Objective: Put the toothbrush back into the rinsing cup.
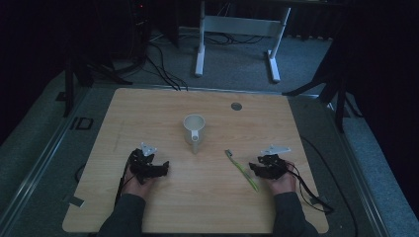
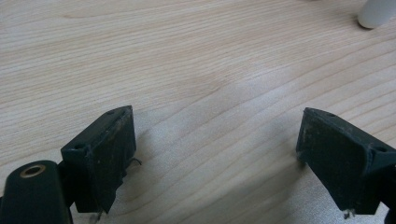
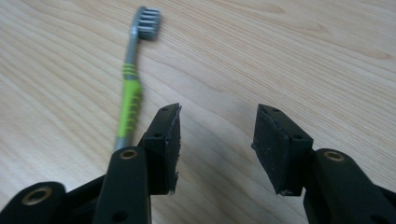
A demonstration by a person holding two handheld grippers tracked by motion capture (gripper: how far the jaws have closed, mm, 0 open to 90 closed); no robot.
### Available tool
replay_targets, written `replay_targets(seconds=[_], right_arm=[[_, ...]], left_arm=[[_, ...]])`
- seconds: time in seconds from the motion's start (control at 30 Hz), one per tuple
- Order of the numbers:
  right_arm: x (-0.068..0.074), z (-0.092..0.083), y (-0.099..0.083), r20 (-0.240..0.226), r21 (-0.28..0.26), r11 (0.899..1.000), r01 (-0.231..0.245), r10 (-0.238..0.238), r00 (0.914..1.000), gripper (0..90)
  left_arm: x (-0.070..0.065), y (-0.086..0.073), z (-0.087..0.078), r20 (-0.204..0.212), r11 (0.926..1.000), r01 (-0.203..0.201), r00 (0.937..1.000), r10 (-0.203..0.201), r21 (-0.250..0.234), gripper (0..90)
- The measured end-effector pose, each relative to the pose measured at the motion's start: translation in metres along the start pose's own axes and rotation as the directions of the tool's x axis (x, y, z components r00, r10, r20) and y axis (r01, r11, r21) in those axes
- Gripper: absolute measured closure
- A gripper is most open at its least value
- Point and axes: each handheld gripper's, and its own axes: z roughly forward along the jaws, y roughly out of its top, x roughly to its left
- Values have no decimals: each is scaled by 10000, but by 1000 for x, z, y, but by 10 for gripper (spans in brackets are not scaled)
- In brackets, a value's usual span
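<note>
A white cup (image 1: 193,129) with a handle stands near the middle of the wooden table (image 1: 148,108); its white edge (image 2: 376,13) peeks in at the top right of the left gripper view. A green and grey toothbrush (image 1: 241,169) lies flat to the right of the cup, bristles pointing away from me (image 3: 129,78). My right gripper (image 1: 255,168) rests just right of the toothbrush, open (image 3: 217,135), nothing between its jaws. My left gripper (image 1: 164,168) sits on the left side of the table, open (image 2: 215,144) over bare wood.
A round grey cable port (image 1: 236,106) sits near the table's far edge. Beyond the table stand a white desk frame (image 1: 237,34) and cables on the carpet. Dark stands flank the table at left and right.
</note>
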Motion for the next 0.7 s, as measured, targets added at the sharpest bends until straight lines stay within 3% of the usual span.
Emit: replay_targets(seconds=[0.4, 0.7], right_arm=[[5, -9, 7, 28, -218, 9997, 94, -93, 10000, 548], [10, -9, 17, -262, -214, 9991, 366, -371, 9990, 555]], left_arm=[[0, 0, 0, -2, 10000, -5, 10000, 5, 2, 128], [0, 0, 0, 0, 10000, -1, 10000, 1, -2, 128]])
